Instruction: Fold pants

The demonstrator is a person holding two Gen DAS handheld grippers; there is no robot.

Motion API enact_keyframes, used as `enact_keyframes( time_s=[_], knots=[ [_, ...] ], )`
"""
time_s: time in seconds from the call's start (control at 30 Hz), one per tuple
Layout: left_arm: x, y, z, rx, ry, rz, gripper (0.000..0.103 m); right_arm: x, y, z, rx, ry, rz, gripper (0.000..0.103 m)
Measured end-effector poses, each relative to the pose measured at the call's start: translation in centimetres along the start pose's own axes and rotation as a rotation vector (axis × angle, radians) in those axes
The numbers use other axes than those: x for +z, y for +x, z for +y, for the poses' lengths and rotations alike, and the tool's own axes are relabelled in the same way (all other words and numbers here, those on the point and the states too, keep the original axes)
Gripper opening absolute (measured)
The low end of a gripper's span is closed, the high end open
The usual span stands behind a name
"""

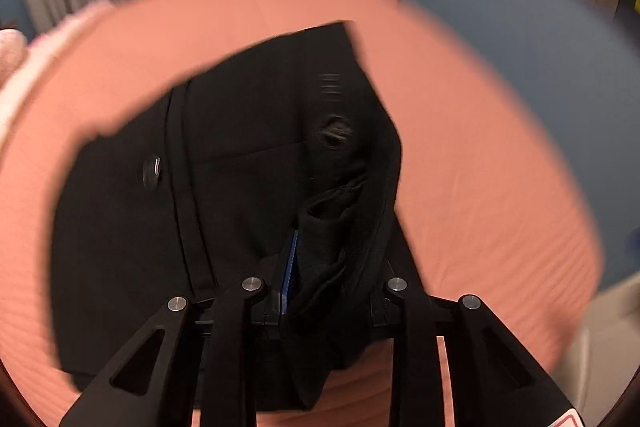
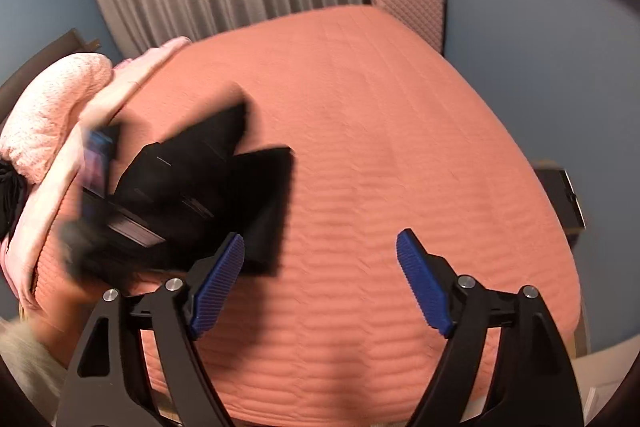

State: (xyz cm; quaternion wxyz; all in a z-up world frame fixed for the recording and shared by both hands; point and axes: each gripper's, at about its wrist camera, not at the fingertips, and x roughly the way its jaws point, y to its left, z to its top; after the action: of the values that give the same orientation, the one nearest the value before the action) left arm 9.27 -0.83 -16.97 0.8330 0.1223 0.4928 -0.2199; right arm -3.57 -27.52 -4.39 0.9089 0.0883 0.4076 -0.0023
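— Left wrist view: left gripper (image 1: pixel 320 291) pinched tight on a bunch of the black pants (image 1: pixel 248 163), hanging over the pink bed (image 1: pixel 480 155). All blurry.

— Right wrist view: right gripper (image 2: pixel 320 279) wide open, holding nothing, above the bed (image 2: pixel 380 147). Pants (image 2: pixel 192 195) off to the left, near the pink pillow (image 2: pixel 52 107).

— So what now, probably?

— Best to keep the pinch tight. Lower slowly, lay flat, smooth out bumps. Grab the loose end with the open one. No yanking!
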Motion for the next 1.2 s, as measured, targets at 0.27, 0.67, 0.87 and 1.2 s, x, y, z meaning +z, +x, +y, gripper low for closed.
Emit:
enact_keyframes(
  time_s=[0.27,0.67,0.87,1.2],
  knots=[
    [-1.6,-7.8,-2.8,0.006,-0.022,-0.234,0.041,0.0,2.9,-5.0,0.02,0.026,0.043,0.068],
    [-7.8,-12.2,21.4,0.321,-0.465,-0.184,0.068,3.6,11.5,10.1,0.308,-0.216,0.113,0.04],
    [-11.1,-10.4,24.4,0.291,-0.481,-0.116,0.068,2.5,17.9,8.4,0.187,-0.171,0.231,0.038],
    [-9.5,-3.5,21.7,0.136,-0.373,-0.056,0.079,-0.1,14.5,1.3,0.201,0.071,0.273,0.07]
  ],
)
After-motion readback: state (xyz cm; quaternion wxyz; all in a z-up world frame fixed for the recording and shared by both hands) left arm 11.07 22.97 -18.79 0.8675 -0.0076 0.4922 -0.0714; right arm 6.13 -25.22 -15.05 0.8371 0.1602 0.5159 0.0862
